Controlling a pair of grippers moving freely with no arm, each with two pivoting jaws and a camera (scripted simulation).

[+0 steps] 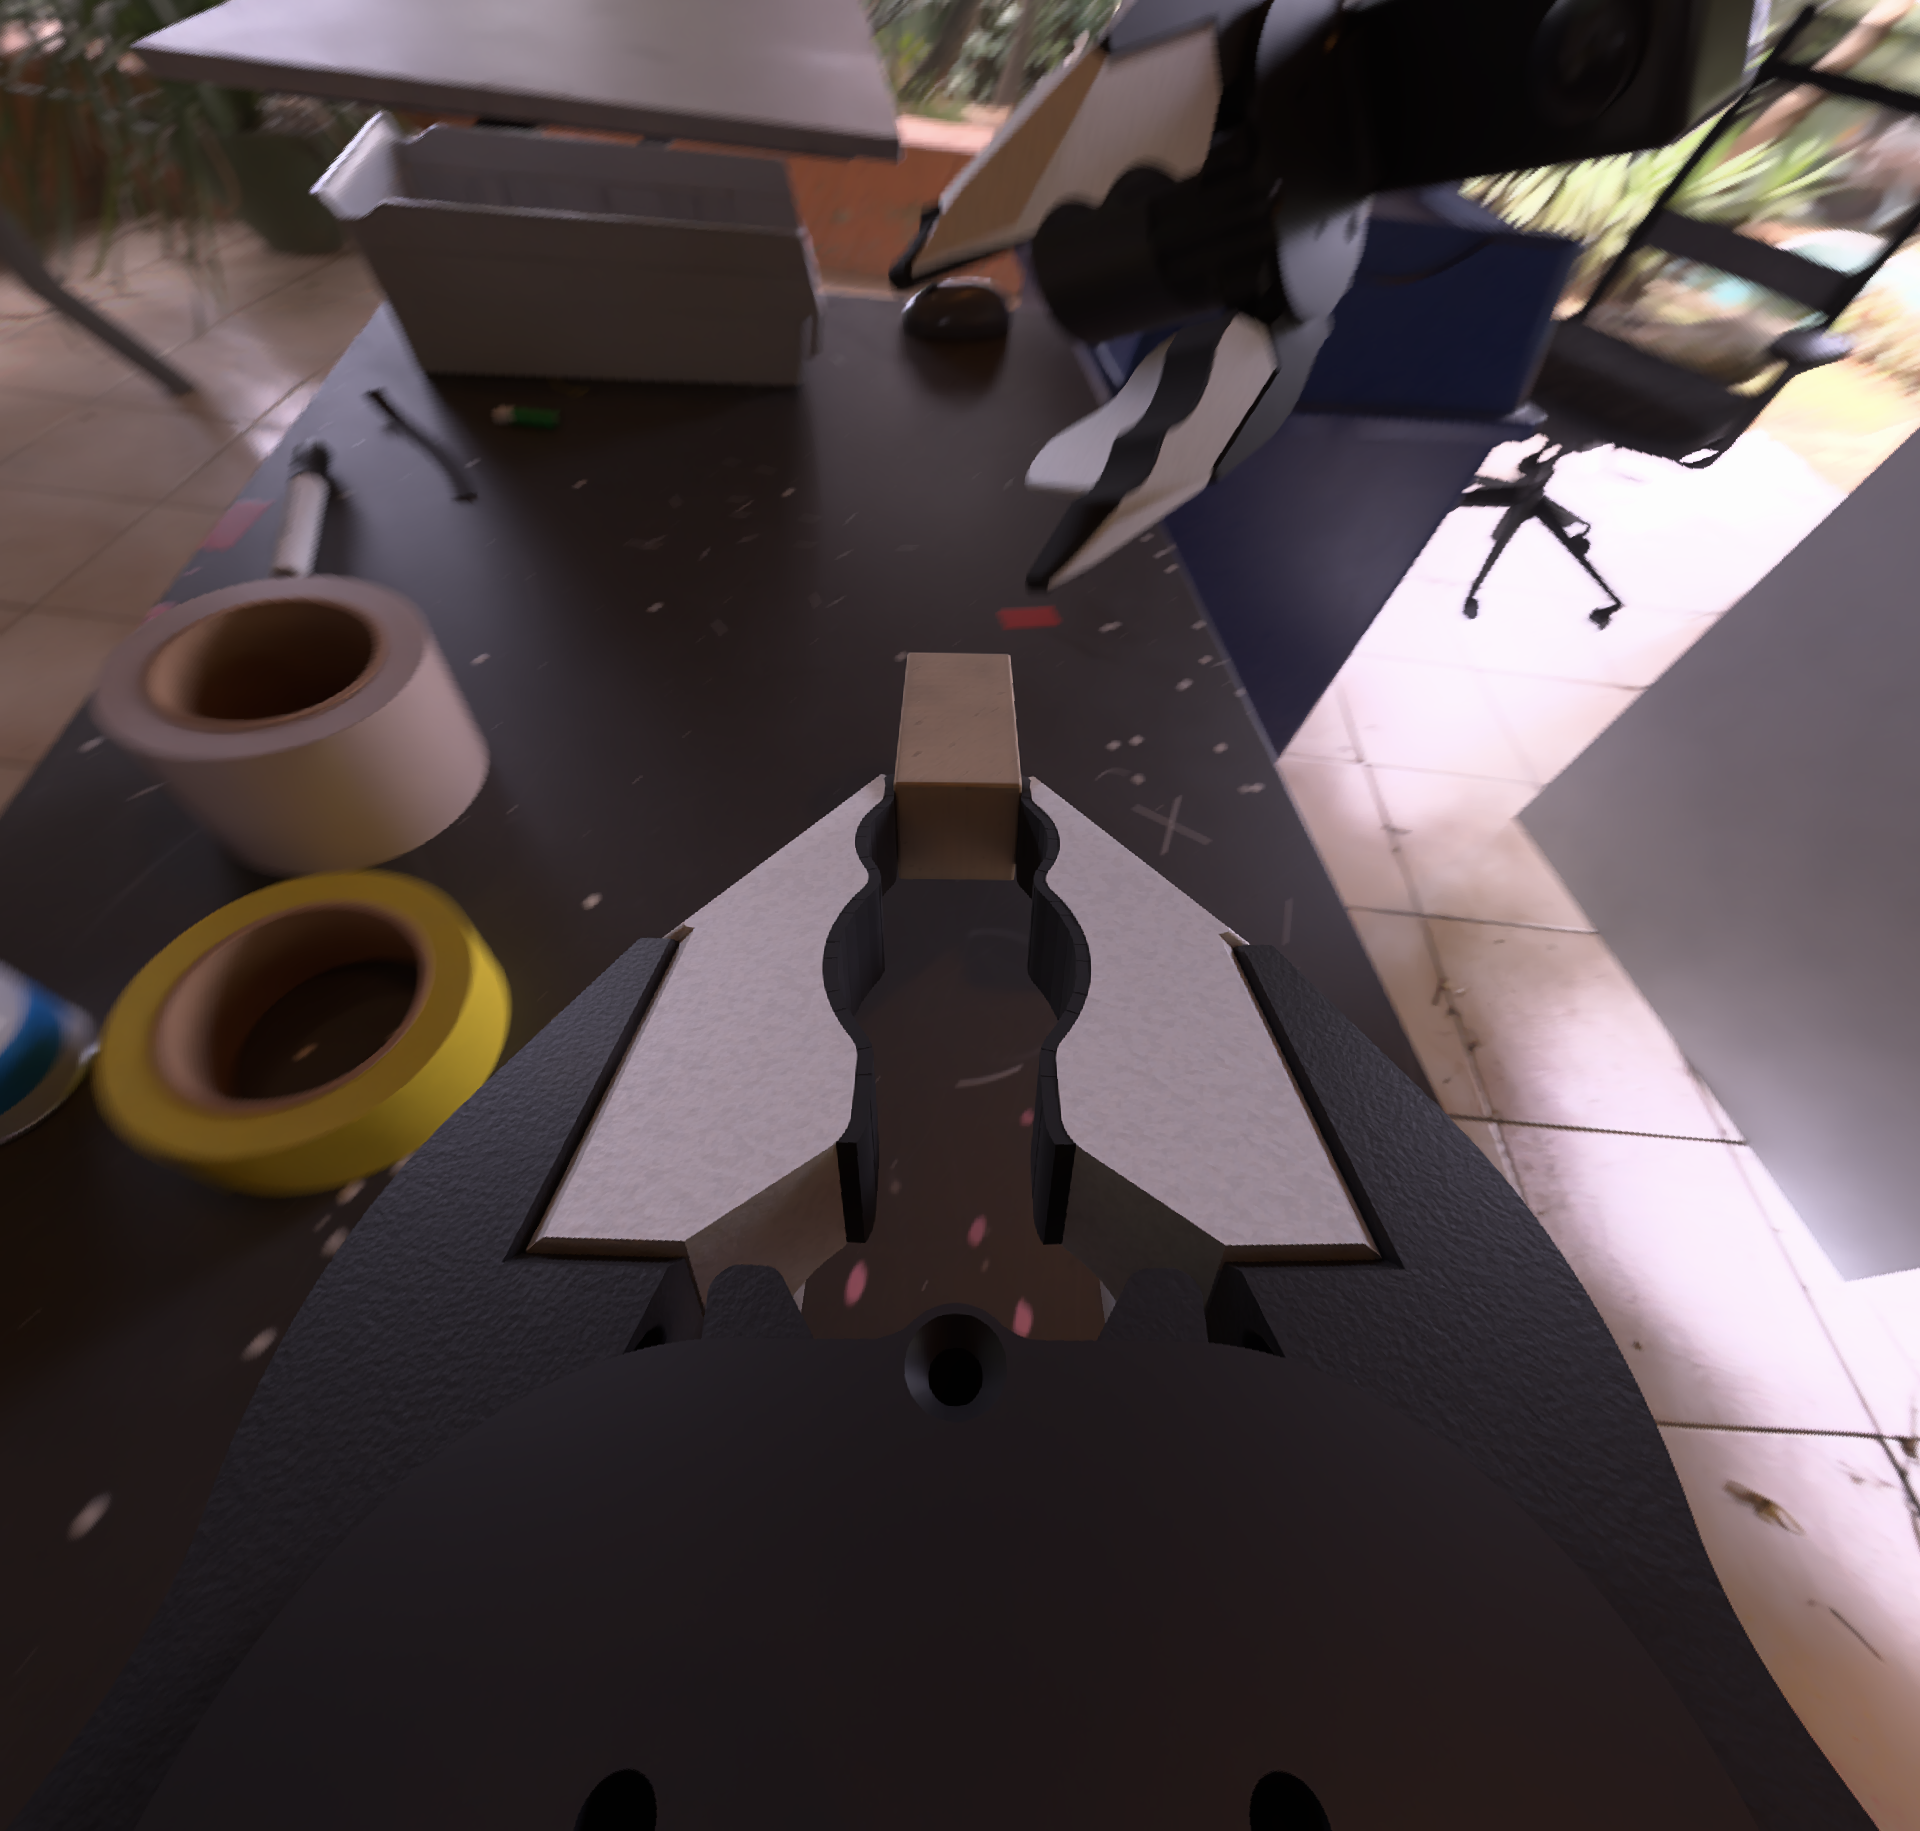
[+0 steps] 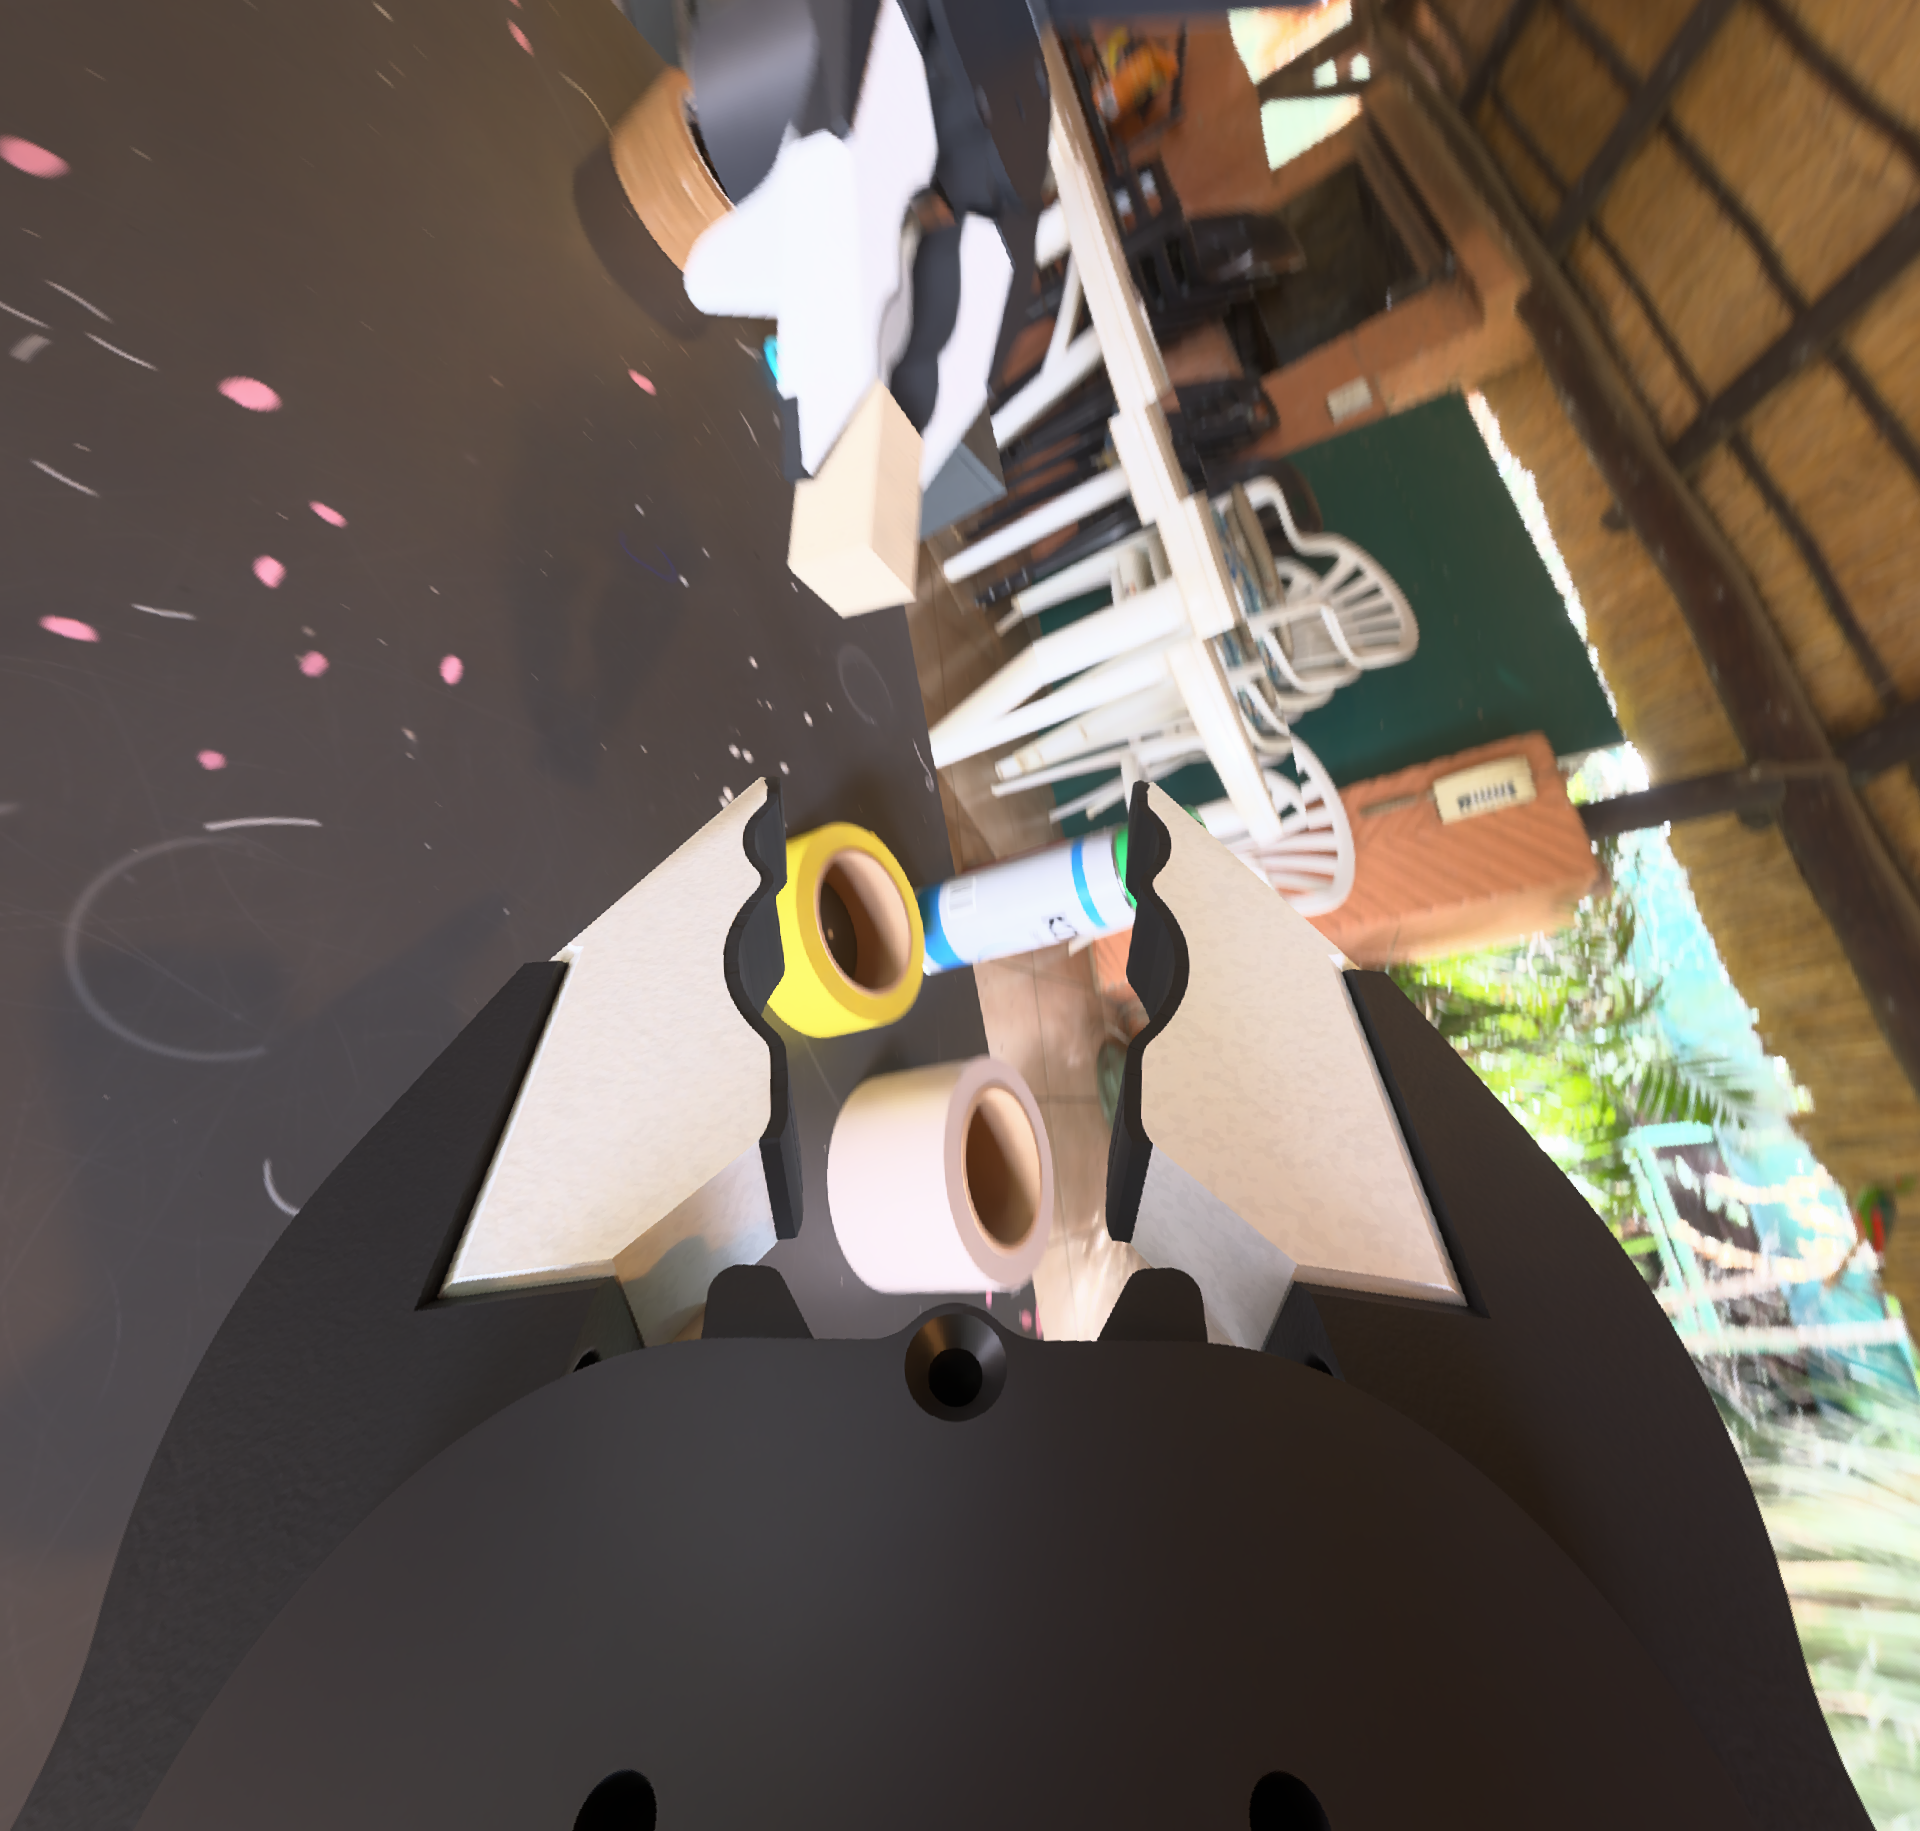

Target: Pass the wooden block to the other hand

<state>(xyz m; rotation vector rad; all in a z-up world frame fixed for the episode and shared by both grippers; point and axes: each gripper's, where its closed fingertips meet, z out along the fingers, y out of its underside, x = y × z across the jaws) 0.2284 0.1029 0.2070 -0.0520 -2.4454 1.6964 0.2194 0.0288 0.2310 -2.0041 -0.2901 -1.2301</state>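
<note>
Dark brown tabletop [image 1: 675, 555], scuffed, flecked with pale and pink specks, one small red patch past the block. Pale tiled floor around it; greenery and brick planter behind. A second grey table [image 1: 540, 25] stands beyond, a black office chair [image 1: 1538, 524] to the right. Right wrist view, rolled sideways, shows a thatched roof [image 2: 1662, 254] and white garden chairs [image 2: 1320, 597].

Count on the table:
- Tape rolls, three seen: one white tape roll [image 1: 291, 711], one yellow tape roll [image 1: 301, 1023], one brown tape roll [image 2: 665, 171] partly hidden behind the left gripper in the right wrist view.
- One grey open box [image 1: 582, 254] at the far end.
- One white tube [image 2: 1023, 903] with blue band, lying beside the yellow roll.
- One pen-like tool [image 1: 303, 514] and one black strip [image 1: 421, 446] near the left edge.
- One dark rounded object [image 1: 956, 309] beside the box; kind unclear.

Wooden block [image 1: 956, 773]: one, clamped at its near end between the tips of the left gripper [image 1: 956, 825], its far end sticking out forward, above the table.

Right gripper [image 1: 977, 420]: fingers spread wide, holding nothing, up and to the right, well apart from the block.
</note>
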